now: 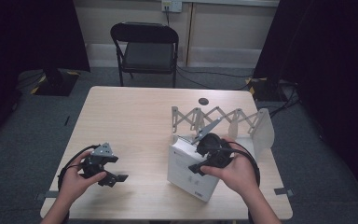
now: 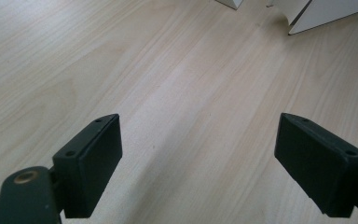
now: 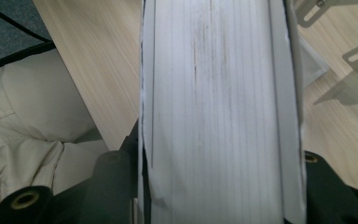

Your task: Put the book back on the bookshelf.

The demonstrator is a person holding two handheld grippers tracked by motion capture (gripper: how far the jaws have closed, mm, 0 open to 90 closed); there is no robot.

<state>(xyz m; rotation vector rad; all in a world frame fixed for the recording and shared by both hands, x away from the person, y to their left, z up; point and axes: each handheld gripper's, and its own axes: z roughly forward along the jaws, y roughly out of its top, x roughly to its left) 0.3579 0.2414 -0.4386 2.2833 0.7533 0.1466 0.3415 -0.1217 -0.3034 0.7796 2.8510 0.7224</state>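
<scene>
From the high view, I am holding my right gripper (image 1: pixel 200 163) clamped on the white book (image 1: pixel 186 173) near the table's (image 1: pixel 135 116) front right edge, the folding rack (image 1: pixel 223 122) just beyond it, while my left gripper (image 1: pixel 109 173) is idling well apart toward the front left corner. In the left gripper view my jaws are gaping wide over bare wood. In the right gripper view I am pinching the book's page edge (image 3: pixel 219 112), its long axis running straight ahead from my fingers, probably toward the rack.

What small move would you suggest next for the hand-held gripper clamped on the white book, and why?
Probably carry the white book a little toward the expanding rack behind it. The right hand-held gripper has its jaws on both covers, page edges between them, and the rack's slots stand empty close by. The left hand-held gripper hangs open over bare table.
</scene>
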